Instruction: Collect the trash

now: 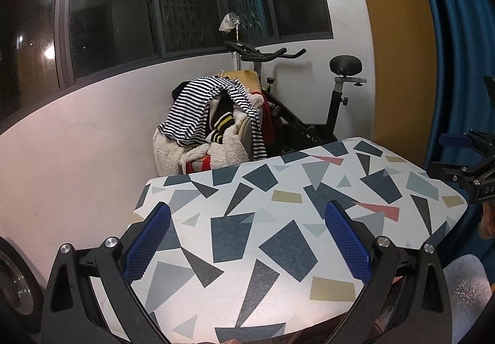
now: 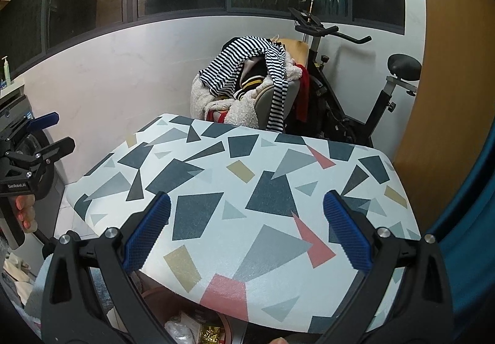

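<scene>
Crinkled plastic and gold foil wrappers (image 2: 198, 333) sat low at the bottom edge of the right wrist view, in what looked like a reddish bin (image 2: 161, 297) tucked under the near edge of the counter (image 2: 216, 177); only a sliver showed, so the exact items could not be told. The counter top, with its grey, navy, pink and mustard shards pattern, carried no trash in either view

Left hand-held gripper (image 1: 247, 239): released, blue pads spread wide, nothing between them, hovering over the near part of the counter. Right hand-held gripper (image 2: 247, 229): same, spread wide and empty, over the counter's near edge. Each showed at the edge of the other's view, well apart

Handling judgement: the wrappers looked very light, thin and soft, and would probably collapse under the pads rather than resist. Foil and film were likely slippery, so a pinch on a bunched fold or crumpled ridge should hold better than on a flat face. Not fragile; firm closure seemed fine. The main risk was a loose corner sliding out, or several pieces lifting at once

Behind the counter: a chair piled with a striped shirt (image 1: 198, 109) and fleece, plus an exercise bike (image 1: 309, 96) against the wall, neither relevant to pickup
</scene>
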